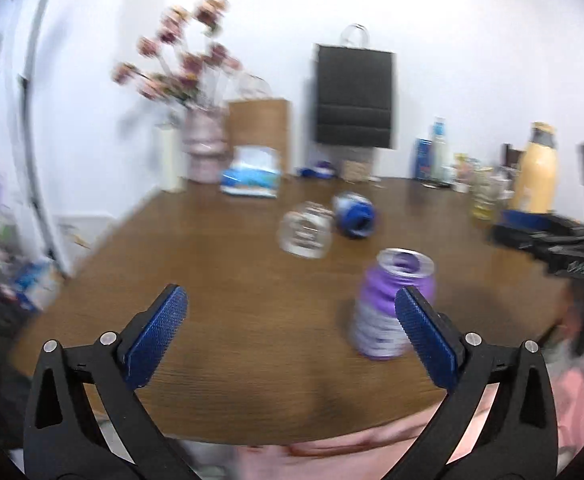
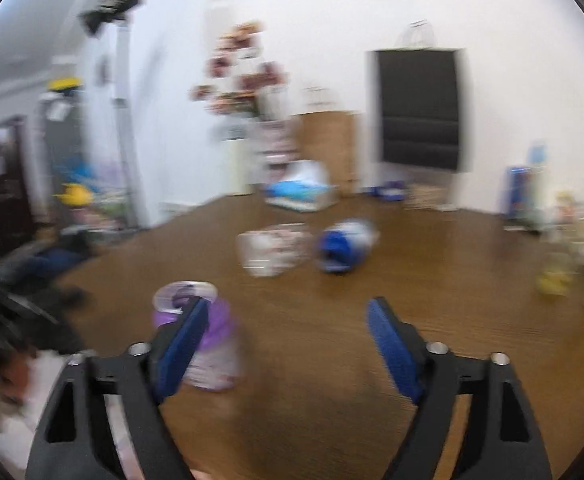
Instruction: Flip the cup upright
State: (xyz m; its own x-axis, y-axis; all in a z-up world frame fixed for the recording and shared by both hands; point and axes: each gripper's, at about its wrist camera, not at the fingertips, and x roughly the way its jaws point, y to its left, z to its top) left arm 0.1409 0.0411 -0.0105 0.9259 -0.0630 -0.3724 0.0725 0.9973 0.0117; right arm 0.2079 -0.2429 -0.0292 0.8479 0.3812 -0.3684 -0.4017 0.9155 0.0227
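Observation:
Three cups lie on the brown table. A purple and white cup stands upright with its mouth up. A clear glass cup lies on its side mid-table. A blue and white cup lies on its side beside it. My left gripper is open above the near table, its right finger in front of the purple cup. My right gripper is open, its left finger overlapping the purple cup. Both views are blurred. The right gripper's body shows at the left view's right edge.
Along the far wall stand a vase of pink flowers, a tissue pack, a brown bag, a black bag, bottles and jars. A person's pink sleeve is at the near edge.

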